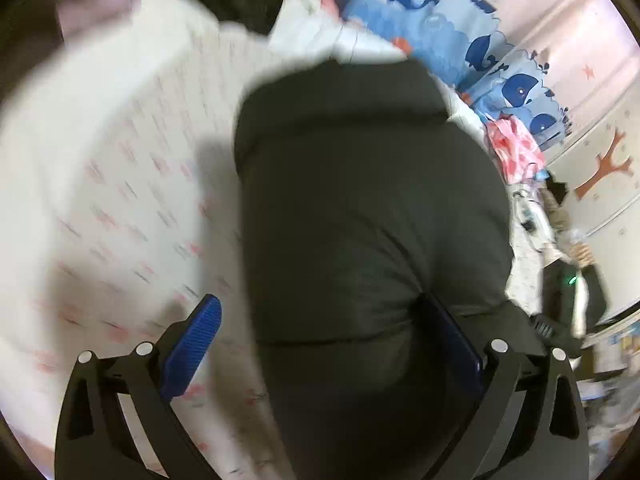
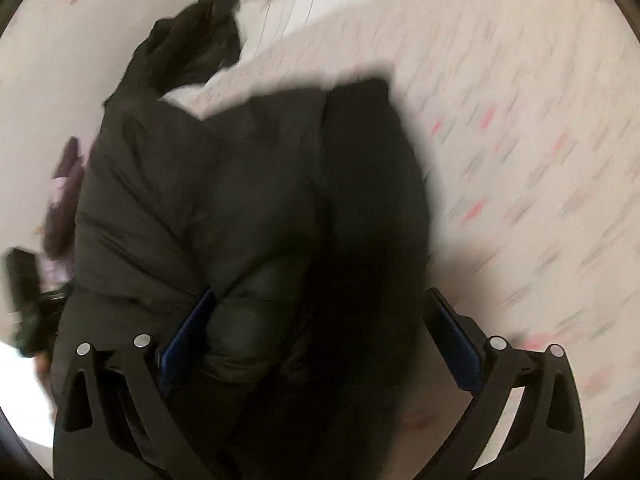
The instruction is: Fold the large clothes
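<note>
One dark padded jacket (image 1: 360, 208) fills the middle of both views, bunched on a white bedsheet (image 1: 120, 200) with small pink marks. The left gripper (image 1: 324, 344) stands wide open at the bottom of the frame, the jacket's bulk between its blue pads; whether it grips is unclear. The right gripper (image 2: 320, 332) is equally spread, fabric (image 2: 248, 184) bulging between. Whale-print bedding (image 1: 460, 32) lies upper right.

A home bedroom, likely a child's. A bed (image 1: 120, 200) with a white sheet printed in small pink marks fills both views. At its far edge lies a blue whale-print pillow (image 1: 452, 36), and the wall (image 1: 592, 92) beyond carries starfish and coral stickers.
</note>
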Tool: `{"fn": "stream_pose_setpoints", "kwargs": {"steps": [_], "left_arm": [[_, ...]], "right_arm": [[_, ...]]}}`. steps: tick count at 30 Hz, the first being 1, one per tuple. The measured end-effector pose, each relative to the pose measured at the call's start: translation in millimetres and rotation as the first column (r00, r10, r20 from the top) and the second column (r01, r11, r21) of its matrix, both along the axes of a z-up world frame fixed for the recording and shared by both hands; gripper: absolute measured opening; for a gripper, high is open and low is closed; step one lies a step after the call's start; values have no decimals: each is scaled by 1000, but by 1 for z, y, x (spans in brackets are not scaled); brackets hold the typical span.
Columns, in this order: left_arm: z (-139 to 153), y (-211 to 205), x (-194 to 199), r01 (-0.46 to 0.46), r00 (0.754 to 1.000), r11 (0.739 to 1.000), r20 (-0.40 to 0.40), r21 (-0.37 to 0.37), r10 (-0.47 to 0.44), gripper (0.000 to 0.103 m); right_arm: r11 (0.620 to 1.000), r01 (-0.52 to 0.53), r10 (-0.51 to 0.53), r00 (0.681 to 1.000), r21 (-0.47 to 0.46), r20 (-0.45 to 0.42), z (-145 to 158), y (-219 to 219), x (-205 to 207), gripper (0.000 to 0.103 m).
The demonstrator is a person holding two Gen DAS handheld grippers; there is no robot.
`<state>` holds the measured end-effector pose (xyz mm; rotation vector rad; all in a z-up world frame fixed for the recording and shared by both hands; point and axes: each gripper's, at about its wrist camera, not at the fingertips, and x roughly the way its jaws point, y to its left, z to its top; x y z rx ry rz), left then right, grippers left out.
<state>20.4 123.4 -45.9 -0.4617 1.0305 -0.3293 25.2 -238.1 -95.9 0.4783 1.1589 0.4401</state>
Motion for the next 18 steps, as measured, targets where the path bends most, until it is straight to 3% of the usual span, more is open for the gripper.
{"fn": "stream_pose_setpoints", "kwargs": {"steps": [2,6,8,9,10,13,16,18], "left_arm": [[2,-10,3,4,999,1000,40,-31,-3,97],[33,-35,19,53,991,998,119,39,-57,97],[38,-44,19,74,983,986,153,149,-97,97],[31,-48,16,88,979,966,156,242,-128,97],[26,-46,15,94,981,960,142,264,-135,97],[11,-22,3,86,991,974,82,211,-105,97],[34,-21,-16,49,982,961,162,272,-96,97],[53,-27,-22,30,968,955,229,295,-101,97]], "right_arm": [[1000,18,-18,1000,10,3,1,6,-5,97],[997,37,-40,998,71,38,15,6,2,97],[998,24,-25,999,59,27,4,10,3,97],[998,0,-2,1000,55,22,-4,12,3,97],[998,-13,12,1000,54,28,-4,8,-1,97],[999,-30,29,999,22,43,6,-2,-13,97],[996,42,-28,987,-83,160,40,-18,-32,97],[980,134,-87,956,-150,279,75,-32,-38,97]]}}
